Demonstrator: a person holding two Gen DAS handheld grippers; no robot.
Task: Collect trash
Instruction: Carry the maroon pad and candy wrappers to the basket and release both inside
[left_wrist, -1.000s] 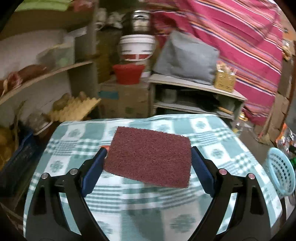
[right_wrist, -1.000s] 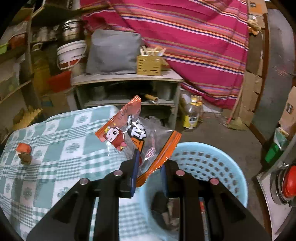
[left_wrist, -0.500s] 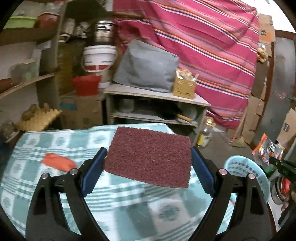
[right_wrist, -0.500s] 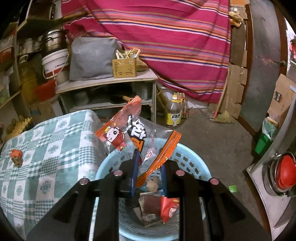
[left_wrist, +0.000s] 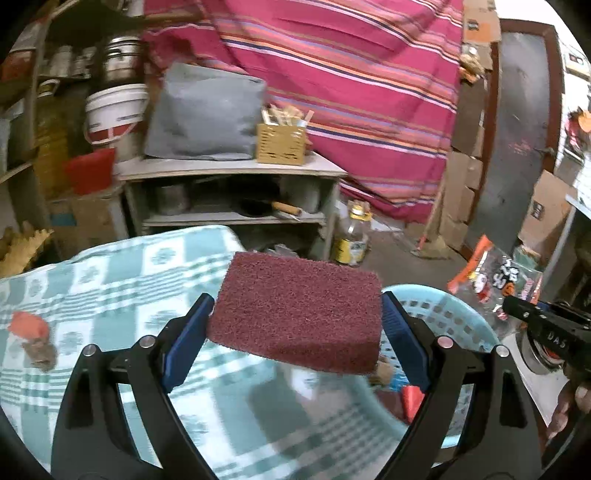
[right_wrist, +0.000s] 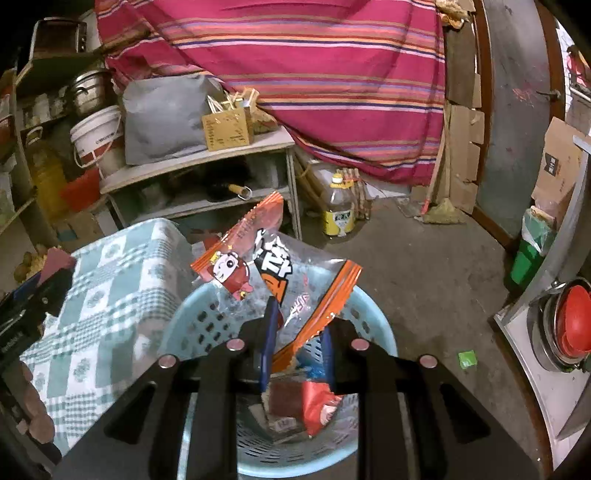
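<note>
Both grippers have swung off the checked surface (left_wrist: 110, 280) toward the blue basket (right_wrist: 192, 314) since a second ago; the basket now fills the lower centre of the right wrist view. Left gripper (left_wrist: 295, 325): jaws spread wide, clamped on the ends of a maroon scouring pad (left_wrist: 299, 314), held flat at frame centre, over the surface edge and the basket's near rim. Right gripper (right_wrist: 295, 332): jaws nearly closed, pinching a clear-and-orange snack wrapper (right_wrist: 266, 269) that stands up above the basket. Trash already lies in the basket bottom. An orange scrap (left_wrist: 27, 325) sits on the surface, left edge of the left wrist view.
</note>
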